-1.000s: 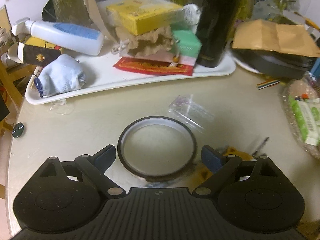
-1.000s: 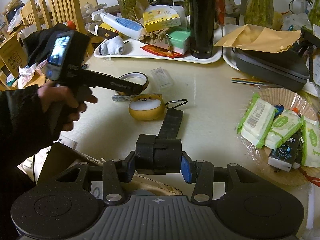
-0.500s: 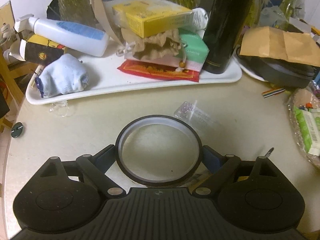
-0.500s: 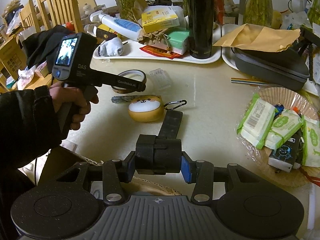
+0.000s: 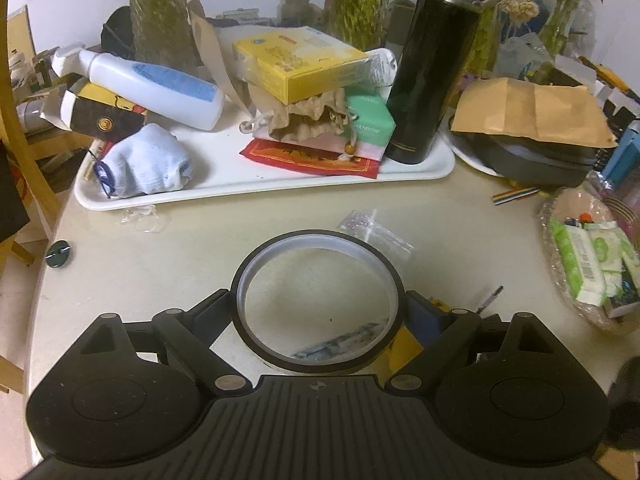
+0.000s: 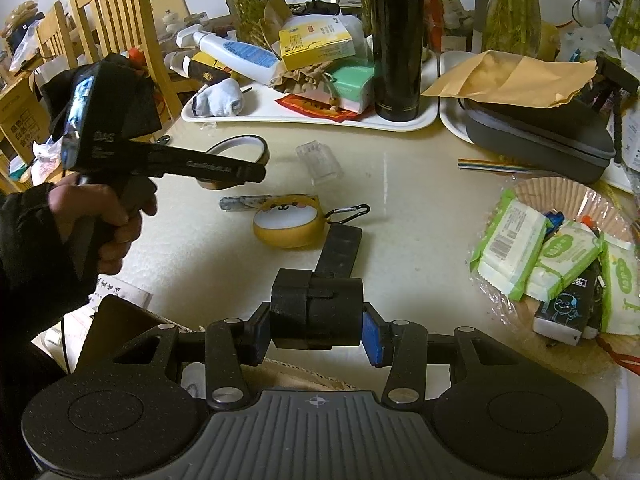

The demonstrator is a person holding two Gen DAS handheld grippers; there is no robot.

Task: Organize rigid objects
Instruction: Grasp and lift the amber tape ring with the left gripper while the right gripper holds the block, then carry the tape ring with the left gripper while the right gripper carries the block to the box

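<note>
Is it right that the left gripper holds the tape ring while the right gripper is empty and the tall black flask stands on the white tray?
Not quite. The right gripper isn't empty: in the right wrist view its fingers are shut on a black block. The rest holds: the left gripper holds the tape ring, and the black flask stands on the white tray.

Both grippers are matte black plastic with a faint speckle. The left gripper (image 5: 318,312) and right gripper (image 6: 316,334) each show a ribbed grey-black deck behind the jaws, flanked by two round domed housings, silver pivot screws on angled linkage arms, and blue pads. A crosshair mark sits mid-deck. The left hand (image 6: 100,224) wears a black sleeve.
</note>
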